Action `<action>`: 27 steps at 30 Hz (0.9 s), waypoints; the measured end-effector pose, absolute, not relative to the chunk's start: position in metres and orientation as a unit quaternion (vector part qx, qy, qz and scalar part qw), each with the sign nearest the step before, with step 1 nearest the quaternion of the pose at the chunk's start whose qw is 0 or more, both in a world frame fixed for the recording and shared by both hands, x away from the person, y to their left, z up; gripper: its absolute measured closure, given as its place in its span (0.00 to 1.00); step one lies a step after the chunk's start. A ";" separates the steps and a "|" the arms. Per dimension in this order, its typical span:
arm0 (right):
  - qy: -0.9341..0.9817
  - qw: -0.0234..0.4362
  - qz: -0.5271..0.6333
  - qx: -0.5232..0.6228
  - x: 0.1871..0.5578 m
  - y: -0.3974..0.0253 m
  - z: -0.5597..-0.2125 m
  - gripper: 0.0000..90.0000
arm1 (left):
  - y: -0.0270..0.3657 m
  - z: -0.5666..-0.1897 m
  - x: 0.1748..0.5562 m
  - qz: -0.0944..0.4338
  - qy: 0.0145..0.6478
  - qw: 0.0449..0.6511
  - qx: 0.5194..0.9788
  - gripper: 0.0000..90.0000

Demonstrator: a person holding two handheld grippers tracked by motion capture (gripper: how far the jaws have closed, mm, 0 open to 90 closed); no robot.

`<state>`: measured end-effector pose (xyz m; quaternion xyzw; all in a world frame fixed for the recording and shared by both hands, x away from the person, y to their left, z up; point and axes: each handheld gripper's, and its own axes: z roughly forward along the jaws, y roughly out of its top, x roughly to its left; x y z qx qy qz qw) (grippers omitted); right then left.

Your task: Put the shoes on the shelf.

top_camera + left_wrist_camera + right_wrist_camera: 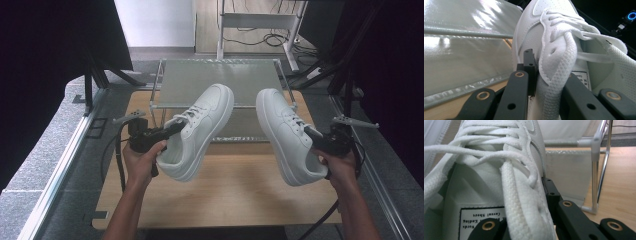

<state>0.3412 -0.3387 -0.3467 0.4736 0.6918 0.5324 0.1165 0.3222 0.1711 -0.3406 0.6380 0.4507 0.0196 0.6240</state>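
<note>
Two white lace-up sneakers are held in the air above the wooden table (235, 190). My left gripper (172, 127) is shut on the left sneaker (200, 132), clamping the collar edge by the laces (554, 72). My right gripper (312, 134) is shut on the right sneaker (285, 135), with the laced collar edge (521, 202) pinched between its jaws. Both toes point away from me toward the rack, and the soles tilt outward. A printed label (482, 218) shows inside the right sneaker.
A low metal-framed rack (220, 75) with a shiny shelf stands at the back of the table, just beyond the sneaker toes; its chrome leg (596, 177) is close on the right. Dark curtains flank both sides. Cables trail from each gripper.
</note>
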 end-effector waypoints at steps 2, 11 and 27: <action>0.690 0.118 0.534 0.474 0.344 -0.336 -0.343 0.96 | 0.171 -0.340 0.325 0.017 0.451 0.626 0.636 0.93; 0.686 0.129 0.531 0.480 0.359 -0.322 -0.328 0.96 | 0.170 -0.332 0.340 0.021 0.455 0.624 0.635 0.93; 0.692 0.144 0.511 0.489 0.391 -0.295 -0.308 0.96 | 0.172 -0.322 0.373 0.022 0.473 0.619 0.626 0.93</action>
